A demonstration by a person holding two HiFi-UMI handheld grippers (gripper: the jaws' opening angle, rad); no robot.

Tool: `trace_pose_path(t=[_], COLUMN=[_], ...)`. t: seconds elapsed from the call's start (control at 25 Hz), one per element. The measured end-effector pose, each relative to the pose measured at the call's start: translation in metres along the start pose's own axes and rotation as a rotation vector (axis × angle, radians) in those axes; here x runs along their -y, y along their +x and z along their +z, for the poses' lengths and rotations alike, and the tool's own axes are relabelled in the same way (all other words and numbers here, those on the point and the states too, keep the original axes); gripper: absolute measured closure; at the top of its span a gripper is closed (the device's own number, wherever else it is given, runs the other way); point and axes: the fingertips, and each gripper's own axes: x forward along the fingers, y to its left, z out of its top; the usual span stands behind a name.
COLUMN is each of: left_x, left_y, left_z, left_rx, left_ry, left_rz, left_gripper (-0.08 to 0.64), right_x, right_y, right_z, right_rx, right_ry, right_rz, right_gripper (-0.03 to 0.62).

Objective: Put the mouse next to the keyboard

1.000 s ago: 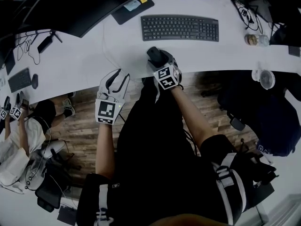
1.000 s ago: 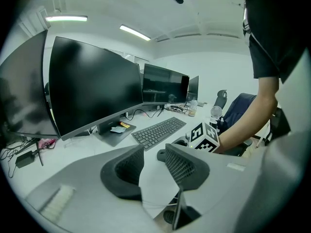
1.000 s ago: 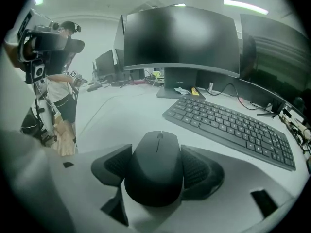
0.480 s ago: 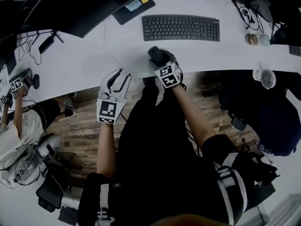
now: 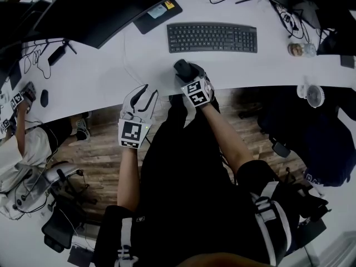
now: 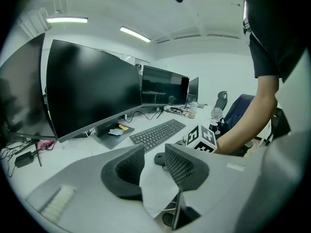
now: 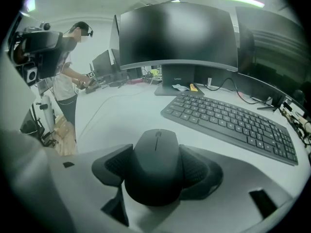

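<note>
A black mouse (image 5: pixel 181 67) (image 7: pixel 156 161) rests on the white desk (image 5: pixel 100 71), a short way in front of the black keyboard (image 5: pixel 212 38) (image 7: pixel 233 120) (image 6: pixel 156 134). My right gripper (image 5: pixel 184 73) (image 7: pixel 156 174) is shut on it, one pad pressed against each side. My left gripper (image 5: pixel 147 93) (image 6: pixel 154 163) hovers over the desk's front edge, left of the mouse. It is open, with only bare desk between its jaws. In the left gripper view the right gripper's marker cube (image 6: pixel 201 139) shows just past those jaws.
Dark monitors (image 7: pixel 177 30) line the back of the desk, with a stand base (image 5: pixel 157 8) holding a yellow note. Cables (image 5: pixel 33 52) lie at the left and a small fan (image 5: pixel 312 93) at the right. Another person (image 5: pixel 25 138) sits at the far left.
My left gripper has edged slightly to the right along the desk edge. The right gripper and the mouse have stayed put. The person at far left has raised their grippers to the desk.
</note>
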Motion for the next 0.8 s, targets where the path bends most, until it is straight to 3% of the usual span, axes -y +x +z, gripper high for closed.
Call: trace_pose_path(t=[0.8], left_x=[0.002], left_y=[-0.006], left_z=[0.01], left_rx=[0.033], left_ry=[0.007], left_rz=[0.013], left_gripper=[0.434], right_x=[-0.003], right_y=[-0.011], right_z=[0.008], right_rx=[0.04], right_ry=[0.015], right_rz=[0.014], right_gripper=[0.293])
